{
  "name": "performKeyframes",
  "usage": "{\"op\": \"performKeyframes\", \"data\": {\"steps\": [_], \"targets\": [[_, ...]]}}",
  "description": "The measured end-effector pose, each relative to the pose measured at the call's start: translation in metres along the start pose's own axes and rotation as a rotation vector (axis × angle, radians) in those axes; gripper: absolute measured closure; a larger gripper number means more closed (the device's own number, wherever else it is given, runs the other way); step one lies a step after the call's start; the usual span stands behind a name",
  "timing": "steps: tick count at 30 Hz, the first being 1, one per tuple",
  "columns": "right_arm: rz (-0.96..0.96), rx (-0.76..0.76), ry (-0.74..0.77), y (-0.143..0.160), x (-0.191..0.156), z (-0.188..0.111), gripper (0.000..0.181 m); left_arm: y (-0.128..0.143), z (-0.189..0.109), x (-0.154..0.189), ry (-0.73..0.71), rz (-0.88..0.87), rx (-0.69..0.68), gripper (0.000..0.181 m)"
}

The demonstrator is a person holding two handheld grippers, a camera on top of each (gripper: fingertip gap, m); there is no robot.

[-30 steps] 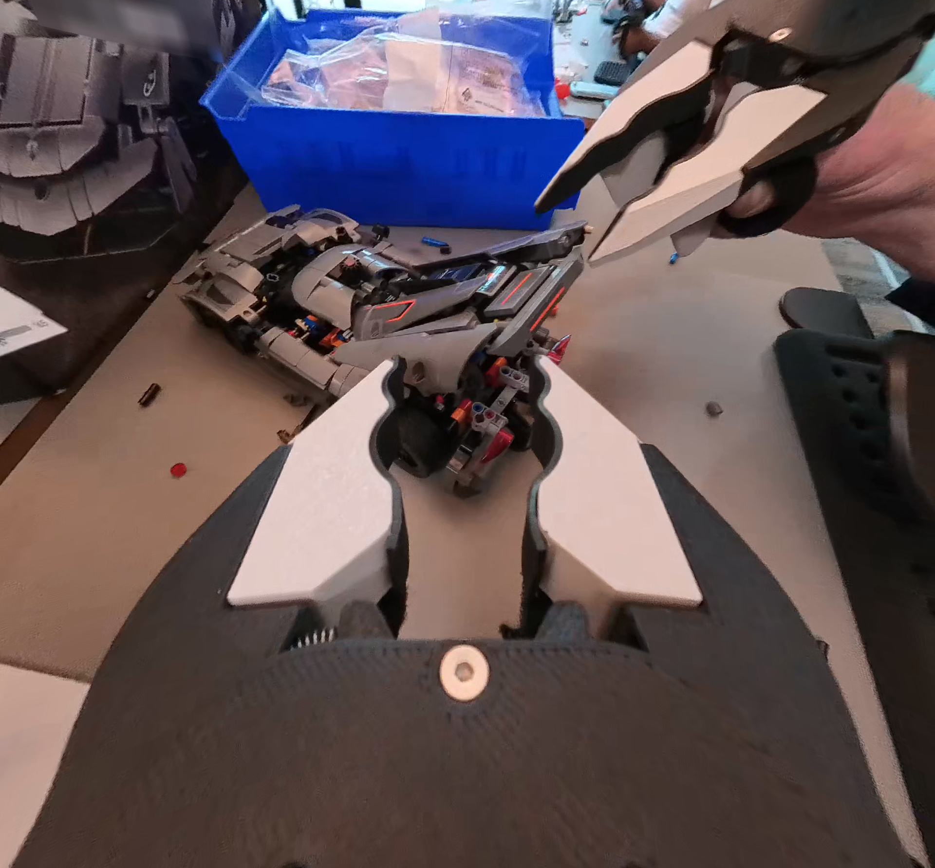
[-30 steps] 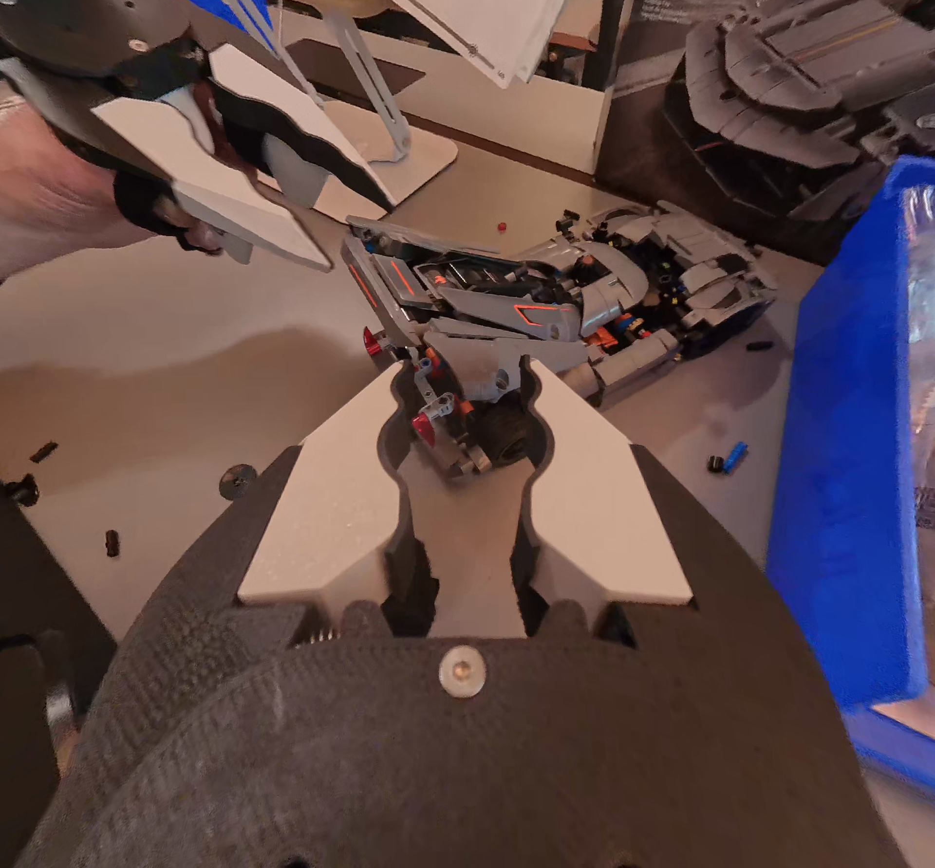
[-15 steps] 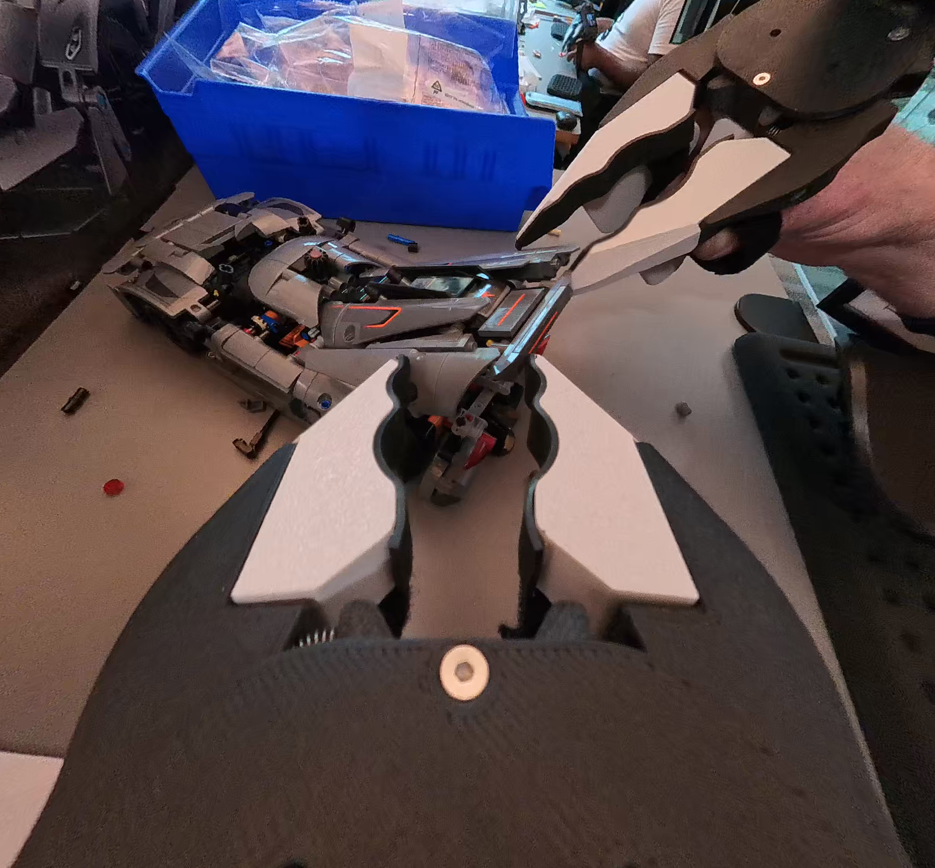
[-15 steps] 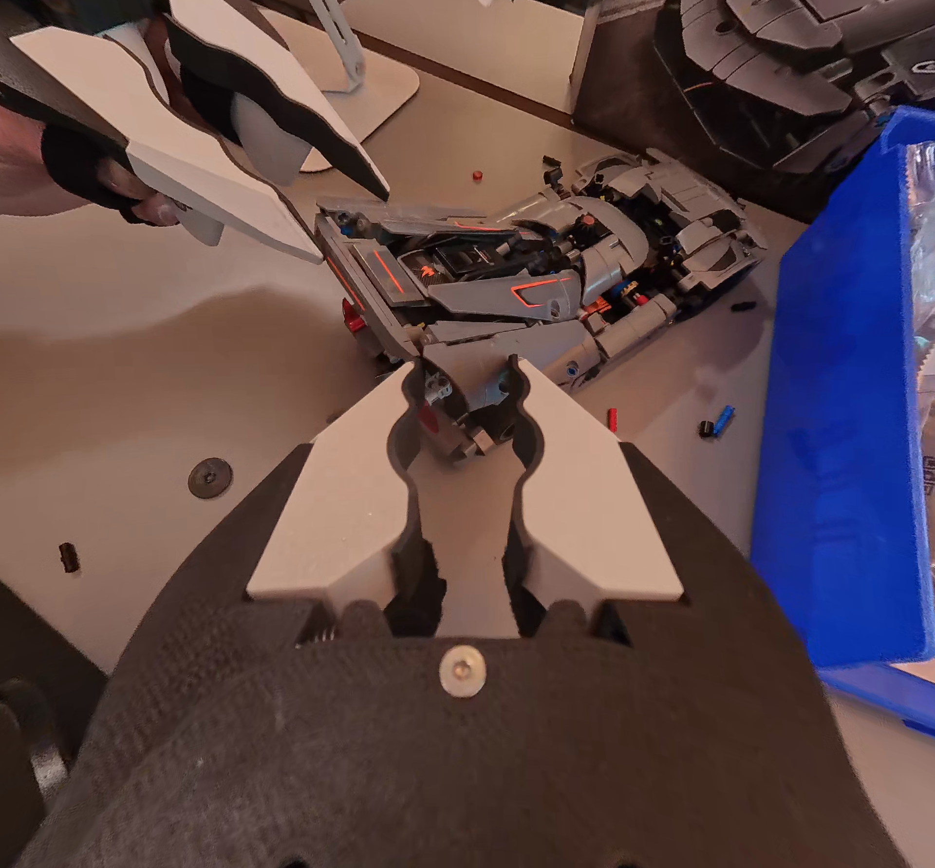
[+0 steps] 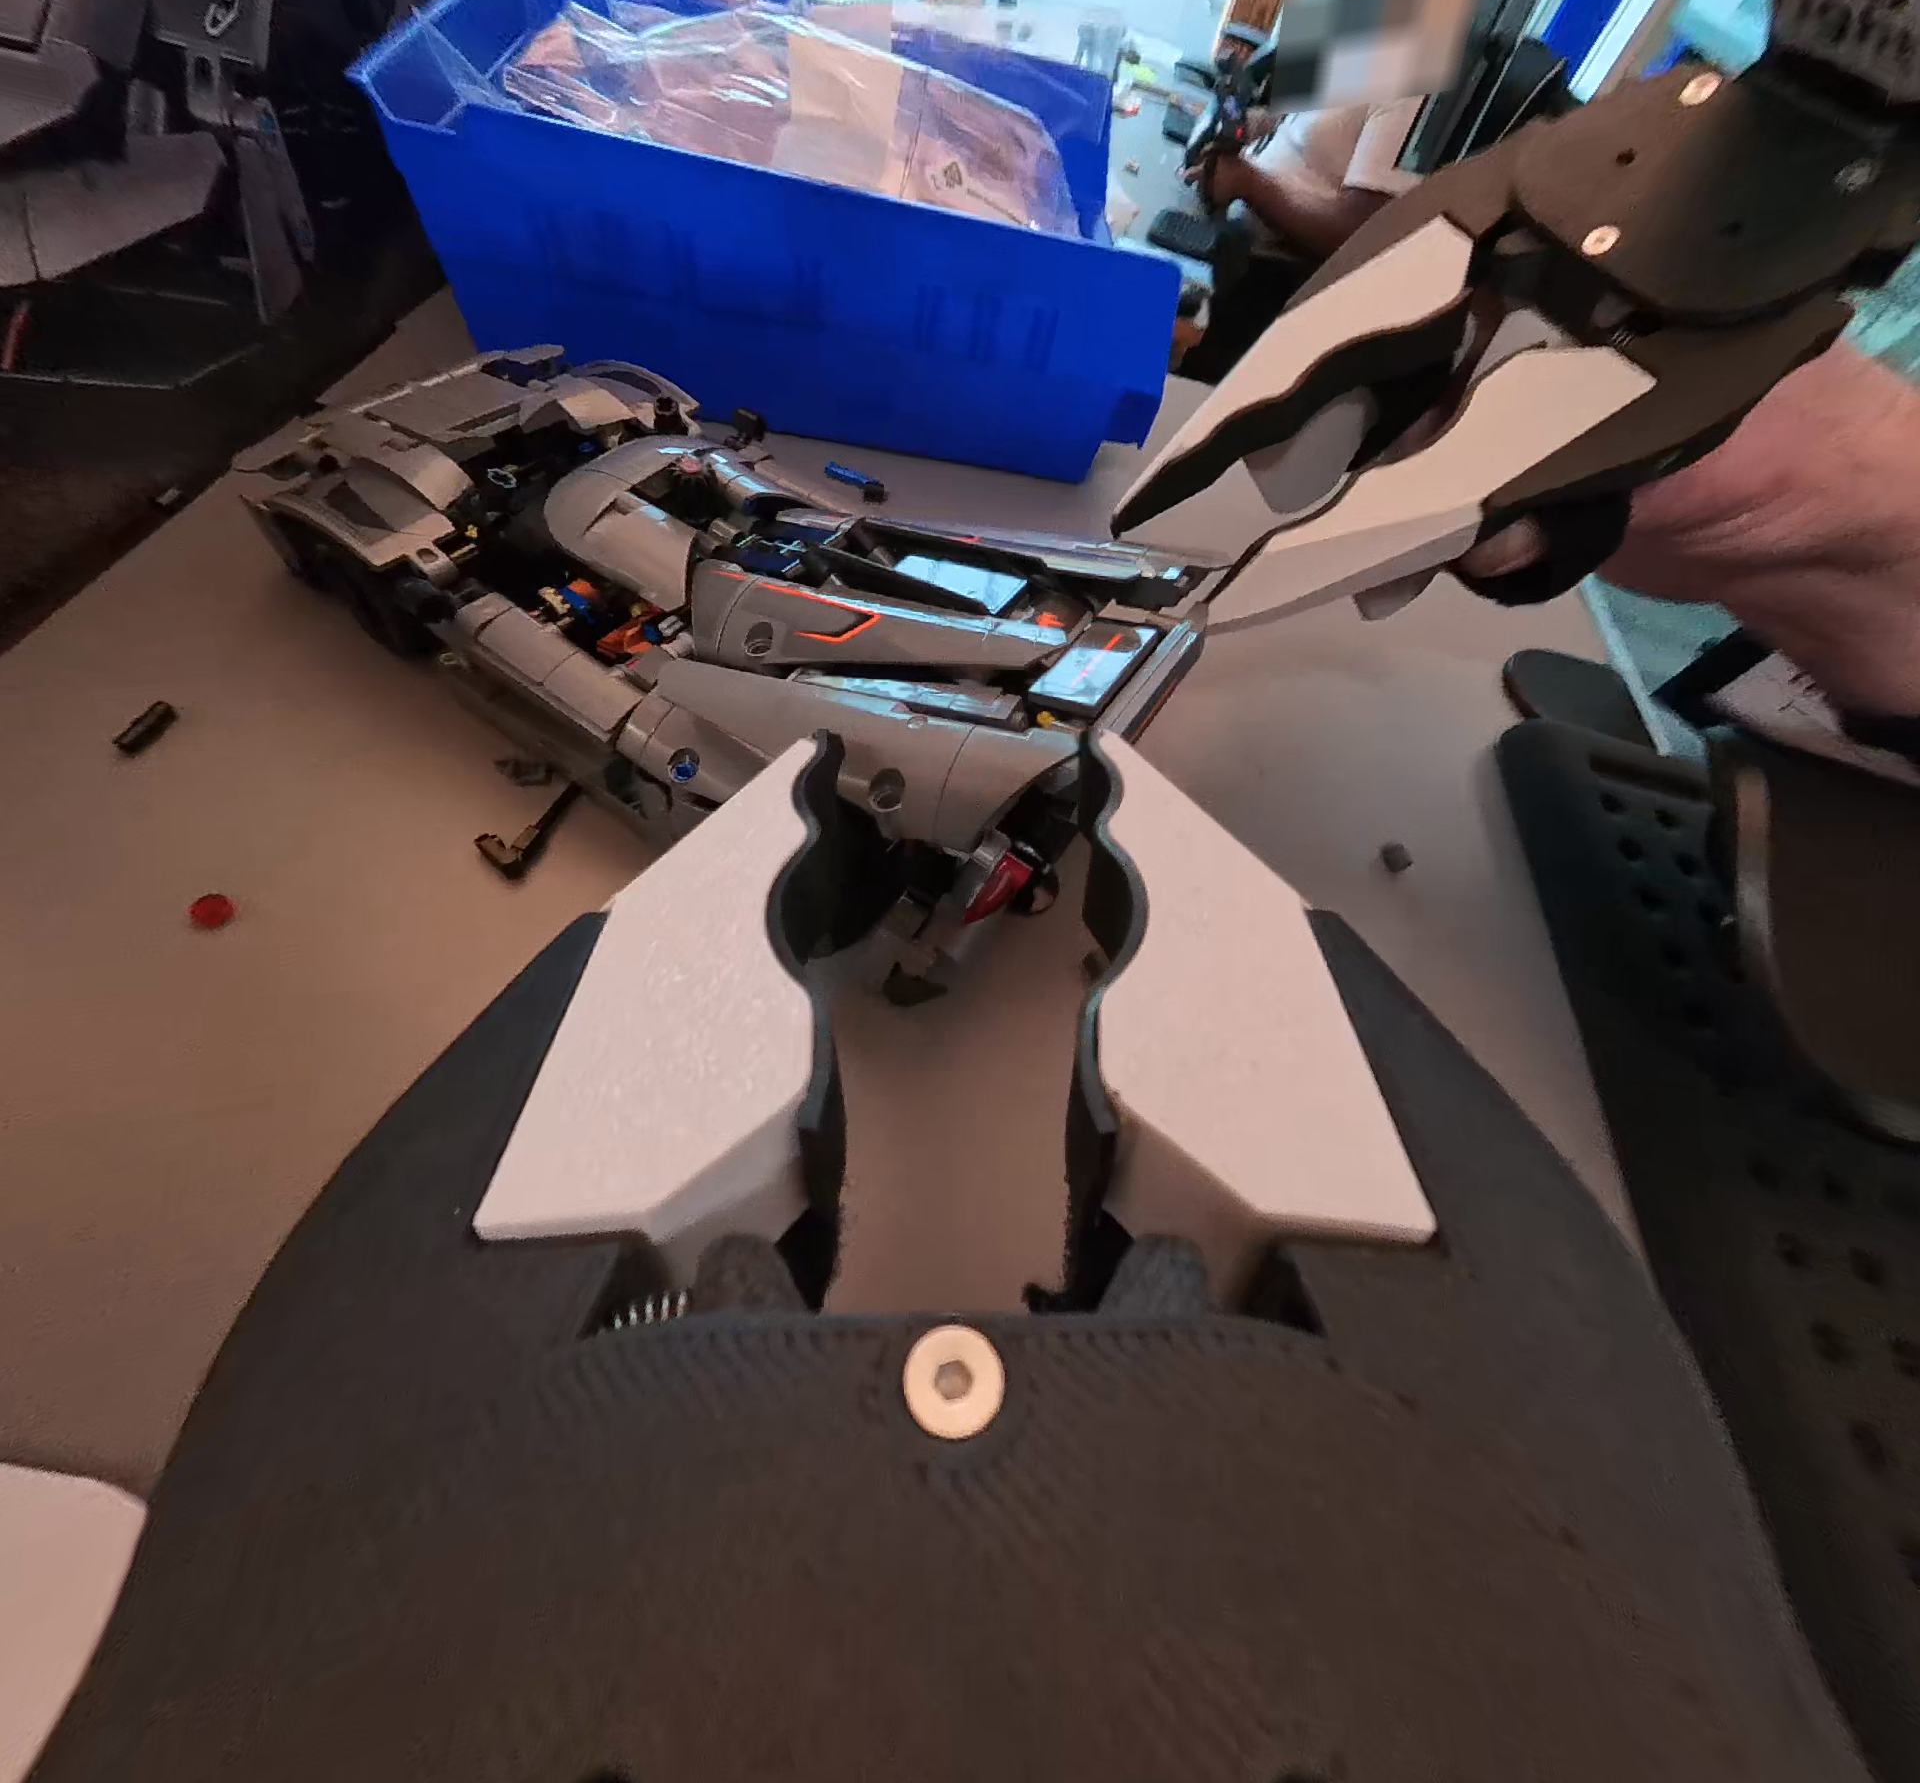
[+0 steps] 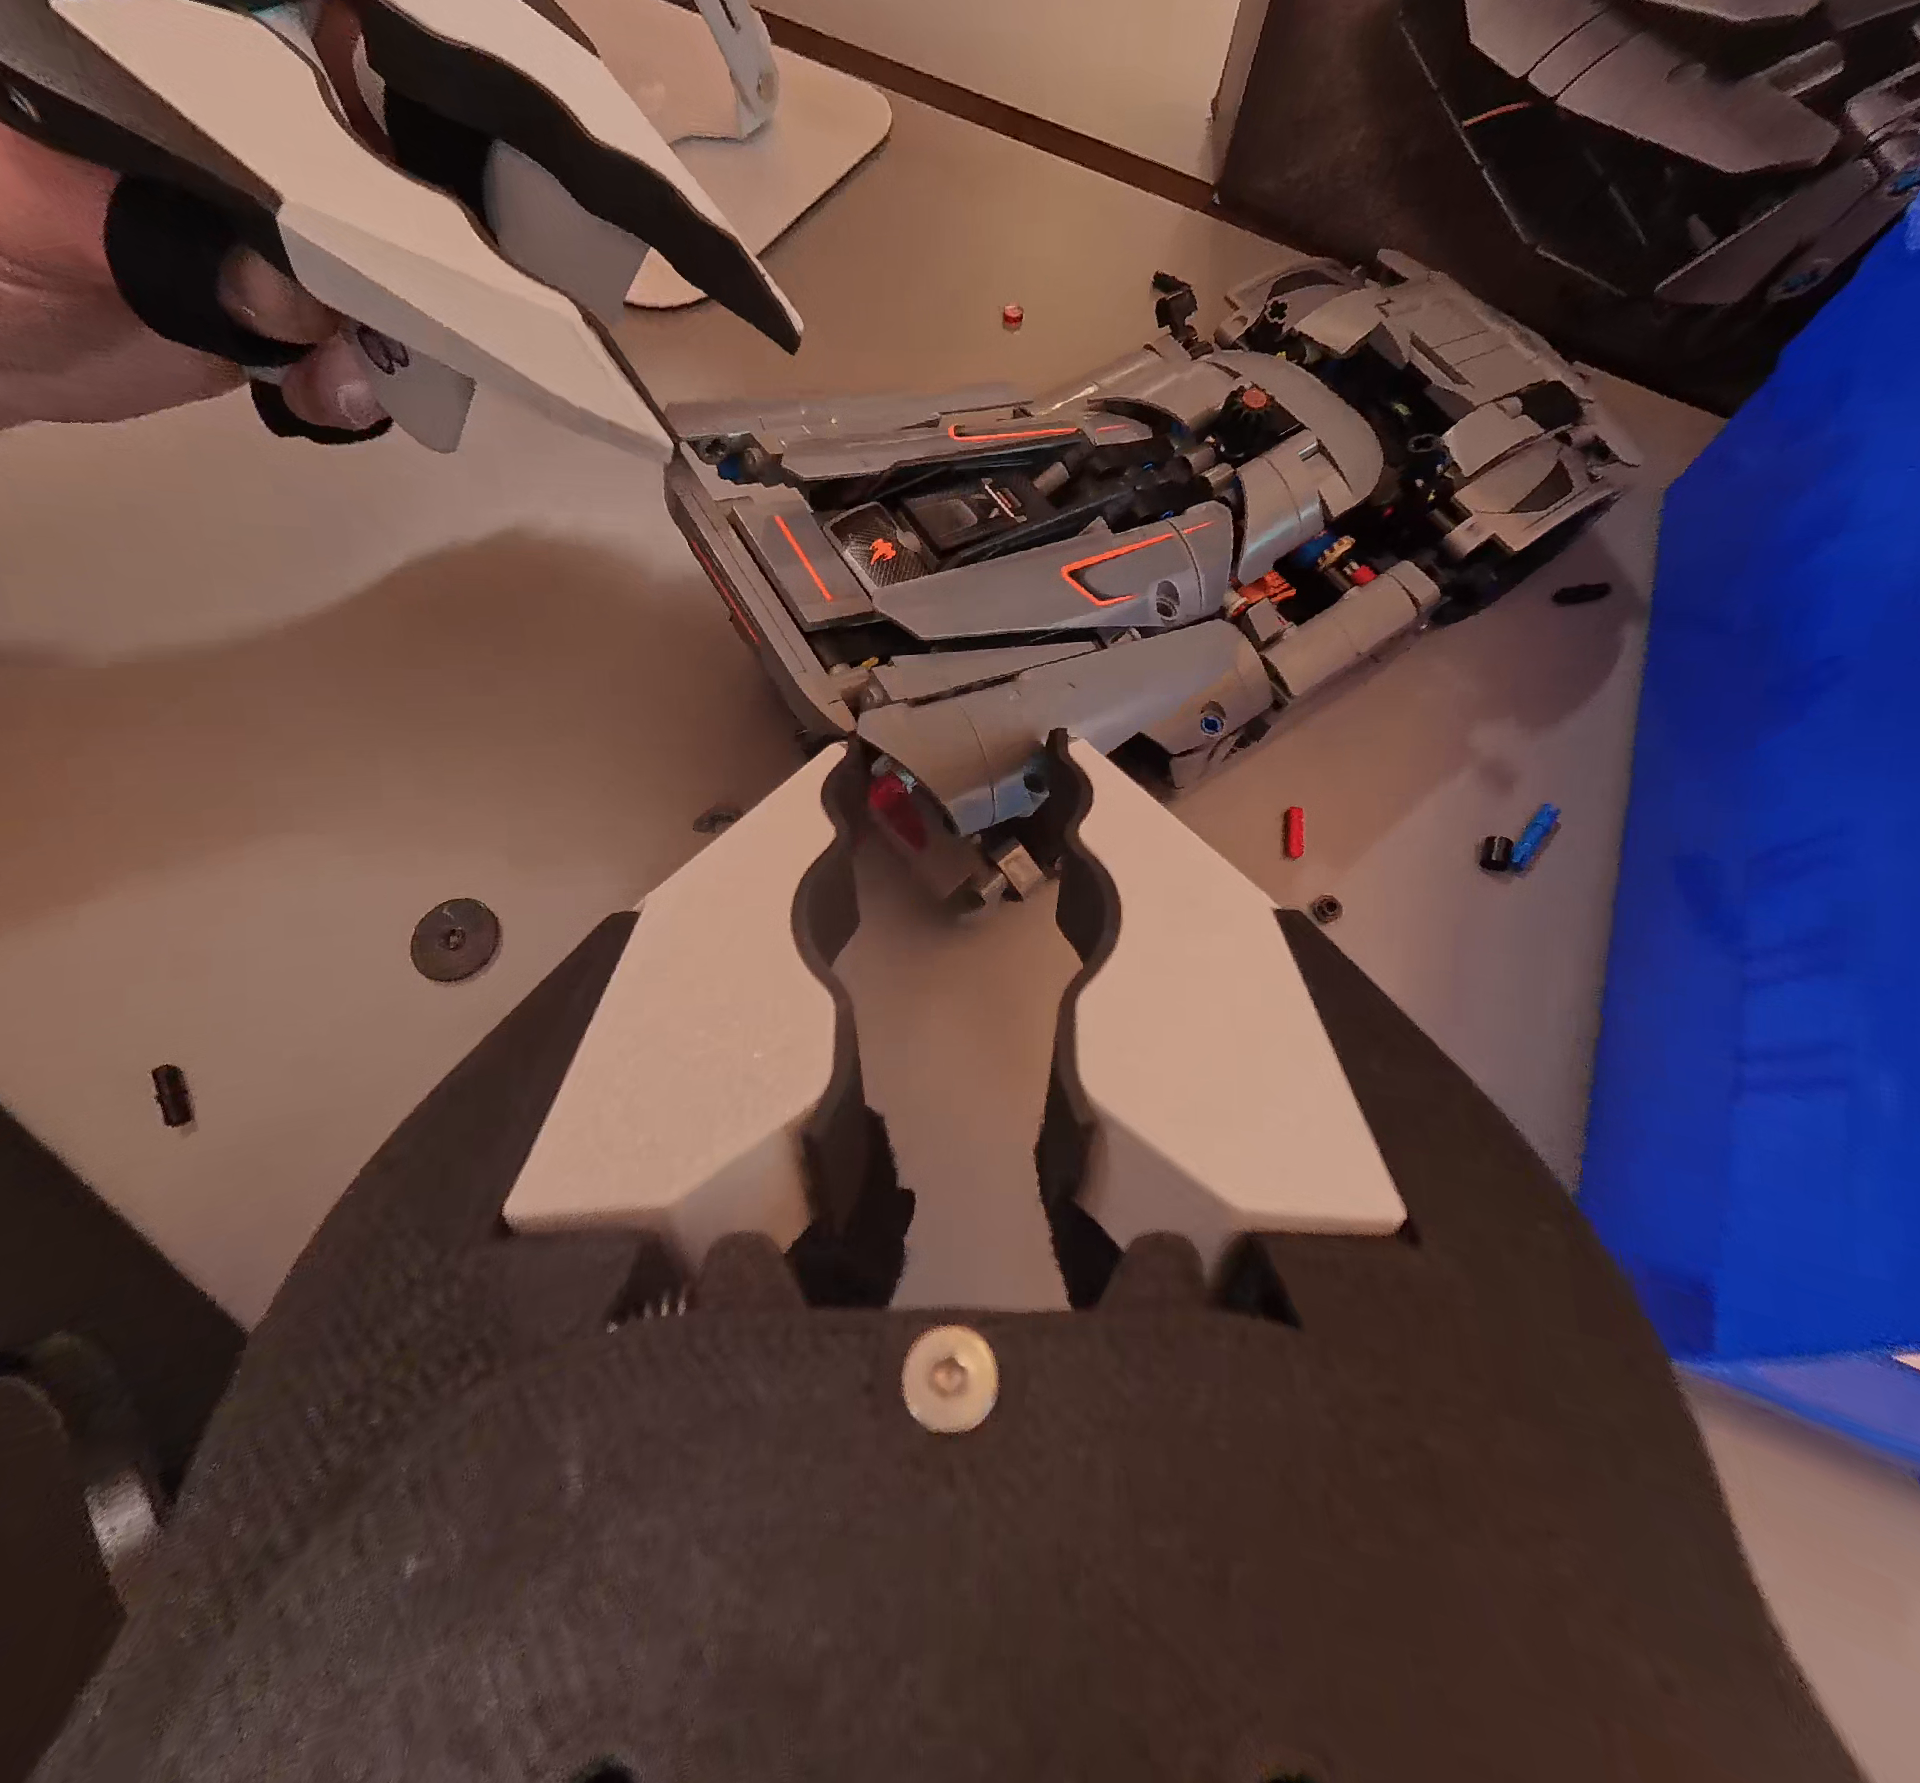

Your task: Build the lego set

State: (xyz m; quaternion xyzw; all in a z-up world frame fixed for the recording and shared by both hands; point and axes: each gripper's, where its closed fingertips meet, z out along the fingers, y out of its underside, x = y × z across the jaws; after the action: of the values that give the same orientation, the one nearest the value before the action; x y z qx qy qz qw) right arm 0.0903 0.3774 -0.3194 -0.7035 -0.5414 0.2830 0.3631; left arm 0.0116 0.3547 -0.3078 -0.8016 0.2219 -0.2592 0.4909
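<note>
My left tongs stand open, the two white fingers spread wide, and the near rear corner of the grey lego car sits in the gap at their tips. Whether the fingertips actually press on the curved grey fender there I cannot tell; the rest of the gap behind shows only bare surface.

My right tongs are likewise open, a little narrower, with their tips to either side of the car's other rear corner, where a red piece and a short grey stub show between them. Contact is again unclear. In the left wrist view these right tongs appear from the side, held in my hand, jaws parted, the lower finger's tip touching or just beside the end of the car's rear wing. The right wrist view shows the left tongs the same way, the lower finger's tip at the opposite end of that wing.

The car lies on the tan surface, grey with thin orange lines, its nose pointing away from both tongs. A blue bin holding clear plastic bags stands just behind it. Small loose pieces are scattered about: a red round stud, a black pin, a red pin and a blue pin.
</note>
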Motion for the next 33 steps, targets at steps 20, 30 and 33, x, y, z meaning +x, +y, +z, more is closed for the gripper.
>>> {"op": "performKeyframes", "data": {"steps": [20, 30, 33], "targets": [[-0.058, -0.056, -0.041, 0.01, 0.0, 0.004, 0.149, 0.016, 0.008, 0.003, -0.024, 0.009, -0.022, 0.143], [-0.052, -0.058, -0.037, 0.012, 0.0, 0.003, 0.149, 0.017, 0.004, 0.006, -0.023, 0.037, -0.005, 0.143], [-0.035, -0.055, -0.045, 0.01, -0.001, 0.001, 0.149, 0.018, 0.0, 0.002, -0.026, 0.023, -0.013, 0.142]]}}
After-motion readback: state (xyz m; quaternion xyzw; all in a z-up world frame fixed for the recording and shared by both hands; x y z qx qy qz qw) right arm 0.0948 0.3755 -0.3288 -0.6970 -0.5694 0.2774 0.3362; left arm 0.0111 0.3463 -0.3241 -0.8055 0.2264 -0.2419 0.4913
